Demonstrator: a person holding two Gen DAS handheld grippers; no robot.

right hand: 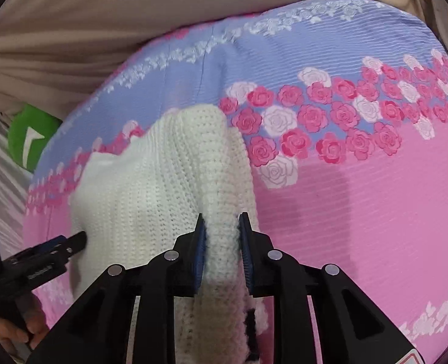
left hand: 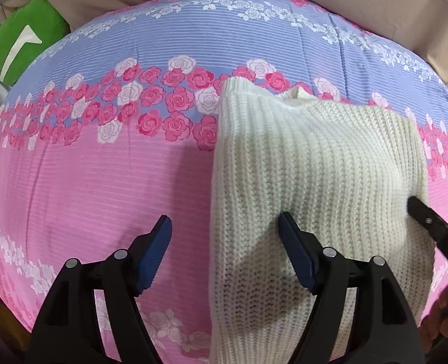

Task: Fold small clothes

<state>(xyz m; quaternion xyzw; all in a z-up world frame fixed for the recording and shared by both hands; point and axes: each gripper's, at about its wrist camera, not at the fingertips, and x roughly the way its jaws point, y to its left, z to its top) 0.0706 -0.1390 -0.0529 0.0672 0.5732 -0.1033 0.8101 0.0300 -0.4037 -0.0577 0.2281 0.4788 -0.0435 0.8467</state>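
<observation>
1. Currently, the cream-white ribbed knit garment (left hand: 318, 182) lies on the pink-and-lilac rose-print quilted bedspread (left hand: 102, 182), partly folded, with its ribbed band edge at the far end.
2. Left gripper (left hand: 225, 236): jaws stand wide apart, gripping nothing. The garment's left edge runs between the blue pads; the right pad (left hand: 293, 251) sits over the knit, the left pad over bare bedspread.
3. Right gripper (right hand: 222, 233): jaws closed on a raised, rolled fold of the garment (right hand: 163, 188), both blue pads pressing the knit.
4. Seen from the left gripper, the right gripper's black finger (left hand: 430, 224) meets the garment's right edge.
5. Open room: bare pink bedspread extends left of the left gripper and right of the right gripper, unobstructed to the bedspread edges.
6. Beyond the far edge of the bedspread hangs beige draped fabric (right hand: 133, 15); a green cushion with a white mark (left hand: 23, 39) sits at the far-left corner, well apart from the garment.
</observation>
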